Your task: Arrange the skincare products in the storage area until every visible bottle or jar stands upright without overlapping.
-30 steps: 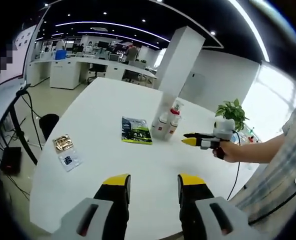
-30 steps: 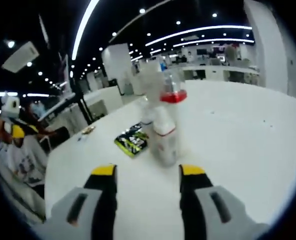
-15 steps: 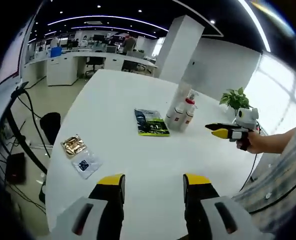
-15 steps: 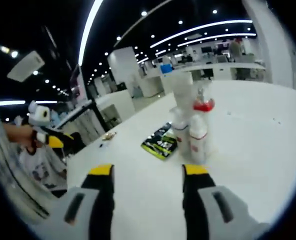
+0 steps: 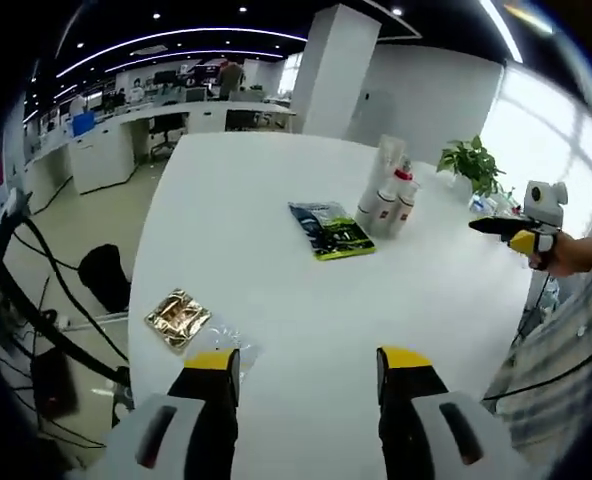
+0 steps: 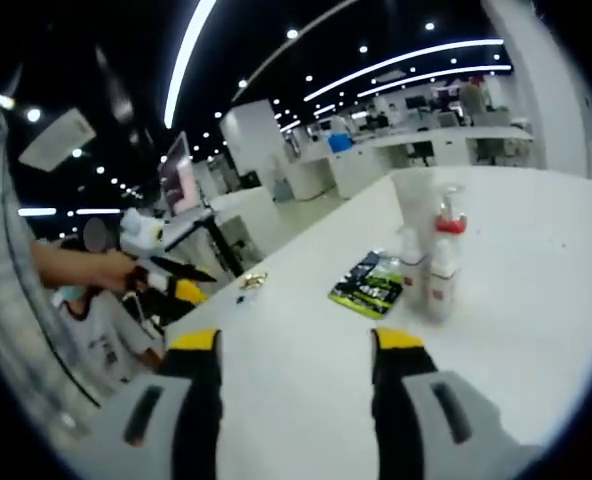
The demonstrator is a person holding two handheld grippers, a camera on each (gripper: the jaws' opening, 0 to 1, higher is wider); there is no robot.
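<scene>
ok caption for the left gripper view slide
Open left tongs over a white table with upright bottles, a green packet and a gold sachet.

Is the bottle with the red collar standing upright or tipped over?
Upright: the bottle with the red collar stands on its base on the white table, pump on top.

White bottles (image 5: 386,205) with red bands stand upright in a tight cluster on the white table, one carrying a red pump collar (image 6: 448,226), a taller clear container behind them.

Upright bottles (image 6: 434,262) beside green packet (image 6: 371,288), beyond open, empty right claw (image 6: 298,345).
</scene>
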